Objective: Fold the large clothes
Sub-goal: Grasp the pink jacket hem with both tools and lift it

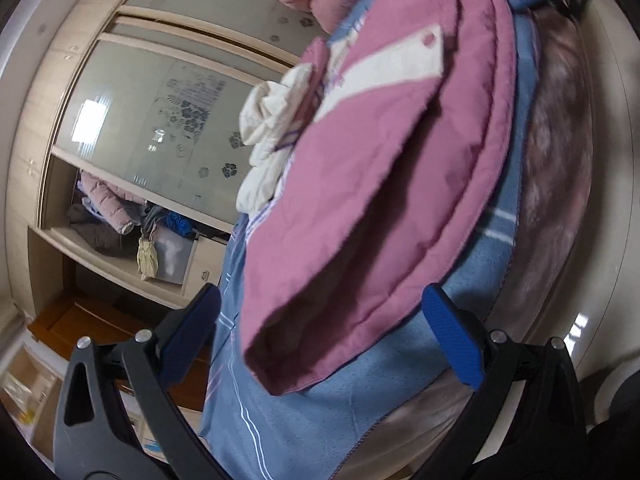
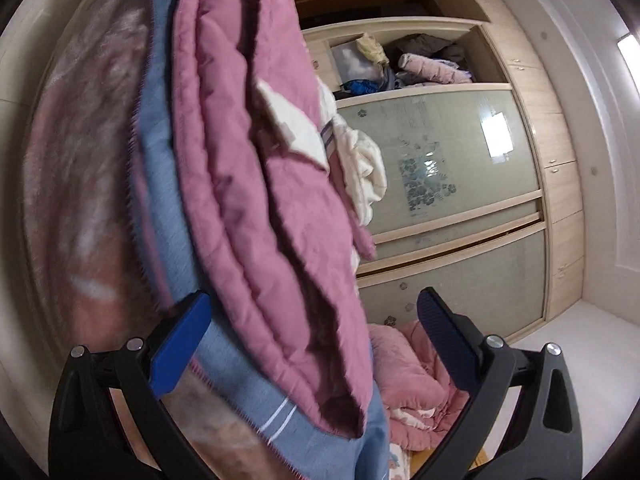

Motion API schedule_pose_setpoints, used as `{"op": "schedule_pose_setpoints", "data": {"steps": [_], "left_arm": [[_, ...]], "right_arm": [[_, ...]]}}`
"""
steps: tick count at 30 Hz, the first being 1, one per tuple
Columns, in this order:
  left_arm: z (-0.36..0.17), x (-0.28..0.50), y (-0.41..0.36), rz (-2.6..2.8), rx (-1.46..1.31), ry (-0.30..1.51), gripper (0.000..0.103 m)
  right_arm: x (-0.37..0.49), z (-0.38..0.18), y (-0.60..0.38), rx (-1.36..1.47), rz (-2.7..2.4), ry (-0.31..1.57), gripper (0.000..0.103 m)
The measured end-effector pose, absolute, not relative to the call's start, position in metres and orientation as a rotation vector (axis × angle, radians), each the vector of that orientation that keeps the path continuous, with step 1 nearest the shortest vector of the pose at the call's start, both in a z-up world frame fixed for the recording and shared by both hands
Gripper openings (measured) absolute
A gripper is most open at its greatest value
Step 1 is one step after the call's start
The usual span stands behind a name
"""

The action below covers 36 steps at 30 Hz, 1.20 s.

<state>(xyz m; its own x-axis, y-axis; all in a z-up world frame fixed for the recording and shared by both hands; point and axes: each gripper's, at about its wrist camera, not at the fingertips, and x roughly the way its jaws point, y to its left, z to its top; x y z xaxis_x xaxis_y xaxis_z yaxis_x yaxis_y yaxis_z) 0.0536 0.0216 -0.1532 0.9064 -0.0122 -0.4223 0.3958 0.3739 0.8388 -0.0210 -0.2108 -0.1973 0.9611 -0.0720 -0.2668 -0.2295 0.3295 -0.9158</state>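
While the pink jacket (image 1: 360,184) lies on the blue blanket (image 1: 304,412), running lengthwise away from me, its near hem sits between both spread, empty jaw pairs. My left gripper (image 1: 320,340) and right gripper (image 2: 316,344) seem equally near.

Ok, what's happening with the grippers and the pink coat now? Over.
Left gripper open, right gripper open. Pink quilted coat lies on blue striped blanket, cuff between left gripper's jaws. Nothing blocking.
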Motion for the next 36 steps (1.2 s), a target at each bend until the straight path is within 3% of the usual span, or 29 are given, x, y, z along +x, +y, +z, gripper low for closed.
{"op": "schedule_pose_setpoints", "data": {"steps": [9, 22, 23, 24, 25, 26, 27, 28, 29, 31, 36], "left_arm": [[-0.186, 0.055, 0.017, -0.284, 1.286, 0.379, 0.101], [-0.161, 0.098, -0.006, -0.246, 1.176, 0.357, 0.101], [-0.159, 0.102, -0.008, -0.235, 1.163, 0.359, 0.101], [-0.154, 0.108, -0.009, -0.223, 1.142, 0.366, 0.100], [-0.148, 0.114, -0.009, -0.220, 1.101, 0.385, 0.089], [-0.142, 0.117, -0.008, -0.229, 1.053, 0.410, 0.081], [-0.136, 0.121, -0.006, -0.248, 1.000, 0.437, 0.061], [-0.126, 0.125, -0.004, -0.279, 0.920, 0.472, 0.039], [-0.122, 0.128, -0.004, -0.289, 0.876, 0.490, 0.030], [-0.116, 0.131, -0.005, -0.277, 0.845, 0.497, 0.019], [-0.082, 0.141, 0.005, -0.238, 0.653, 0.475, 0.016]], "right_arm": [[0.002, -0.182, -0.203, -1.179, 0.031, 0.266, 0.102], [0.041, -0.134, -0.211, -0.900, -0.005, 0.348, 0.102], [0.042, -0.138, -0.209, -0.908, -0.002, 0.361, 0.098], [0.045, -0.141, -0.207, -0.916, 0.007, 0.375, 0.088], [0.051, -0.144, -0.204, -0.923, 0.016, 0.398, 0.080], [0.054, -0.147, -0.203, -0.923, 0.029, 0.433, 0.058], [0.058, -0.148, -0.202, -0.907, 0.048, 0.474, 0.035], [0.062, -0.149, -0.203, -0.882, 0.055, 0.513, 0.026], [0.064, -0.149, -0.204, -0.858, 0.062, 0.537, 0.018], [0.064, -0.144, -0.206, -0.821, 0.063, 0.548, 0.012], [0.069, -0.105, -0.219, -0.632, 0.033, 0.522, 0.007]]}}
